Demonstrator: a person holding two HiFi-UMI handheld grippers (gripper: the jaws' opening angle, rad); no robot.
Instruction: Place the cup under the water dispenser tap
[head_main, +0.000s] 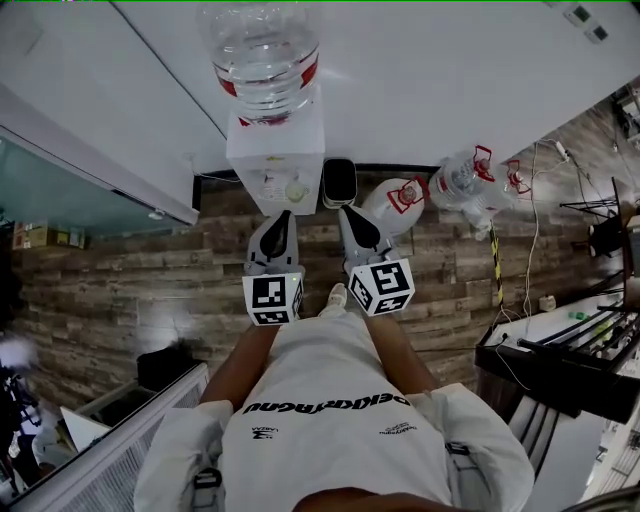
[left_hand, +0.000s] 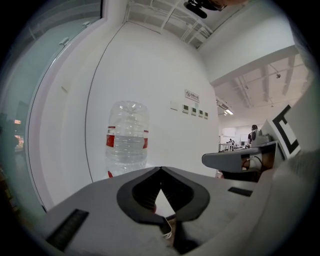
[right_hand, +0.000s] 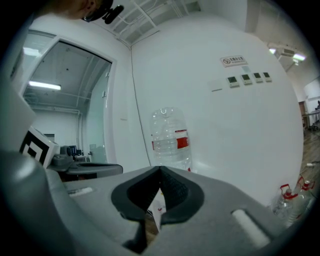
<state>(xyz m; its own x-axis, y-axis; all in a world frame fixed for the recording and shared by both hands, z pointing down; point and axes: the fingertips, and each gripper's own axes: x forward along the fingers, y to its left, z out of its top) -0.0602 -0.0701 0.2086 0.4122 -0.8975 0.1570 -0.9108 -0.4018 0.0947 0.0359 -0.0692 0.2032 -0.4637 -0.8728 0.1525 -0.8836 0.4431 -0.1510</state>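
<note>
Standing against the white wall (head_main: 450, 90), the white box-shaped water dispenser (head_main: 272, 150) carries an inverted clear plastic bottle (head_main: 262, 50). Left hand-held gripper (head_main: 282, 218) and right hand-held gripper (head_main: 347, 212) point at it, side by side, jaws fully closed, holding nothing. A small pale round item (head_main: 296, 190) on its front is too small to identify.

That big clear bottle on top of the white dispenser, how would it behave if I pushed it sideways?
The bottle looks large and seems to hold water, so it's probably heavy and a light nudge would barely shift it. It stands high on the narrow white dispenser, so a hard shove might rock both. Its ribbed clear wall likely flexes slightly.
</note>
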